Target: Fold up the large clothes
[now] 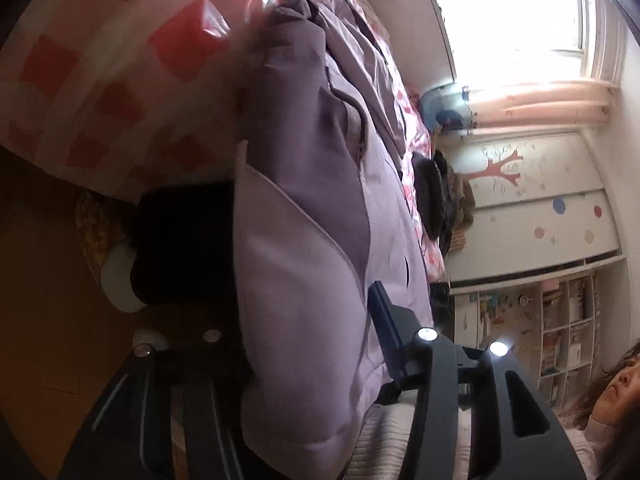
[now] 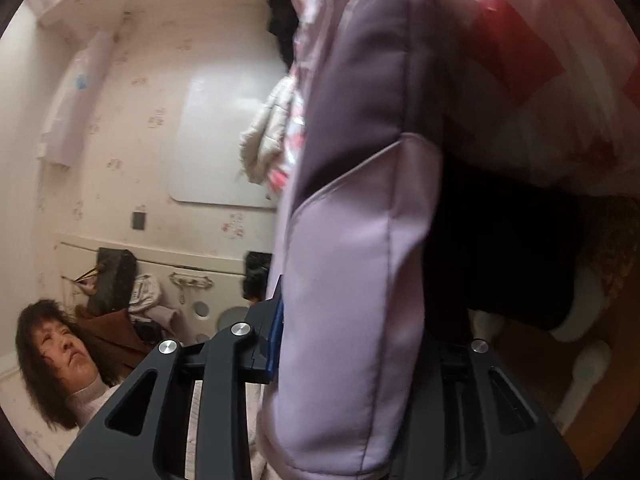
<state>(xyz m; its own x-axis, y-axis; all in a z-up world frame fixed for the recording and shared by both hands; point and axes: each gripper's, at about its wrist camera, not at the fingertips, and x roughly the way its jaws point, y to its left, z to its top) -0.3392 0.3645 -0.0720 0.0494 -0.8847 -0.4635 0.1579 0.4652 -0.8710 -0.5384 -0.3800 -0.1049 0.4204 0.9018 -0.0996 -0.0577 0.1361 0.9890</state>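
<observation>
On my left wrist view the whole scene is turned on its side, so I have the left gripper rolled over. Its fingers pinch the hem of the jacket, a padded lilac one with darker purple panels; the cloth fills the gap between them. The jacket stretches away from me over the bed, which has a pink and white checked cover hanging down to a wooden floor. Beyond the bed lie dark clothes, a bright window, a wardrobe with a tree sticker and shelves. The person's face shows at the near right edge.

On my right wrist view the right gripper is rolled the other way. One finger presses on the jacket's lilac hem; the other is behind the cloth, so the pair clamp it. The bed cover is to the right, a cream coat on the bed farther off, and a papered wall to the left.
</observation>
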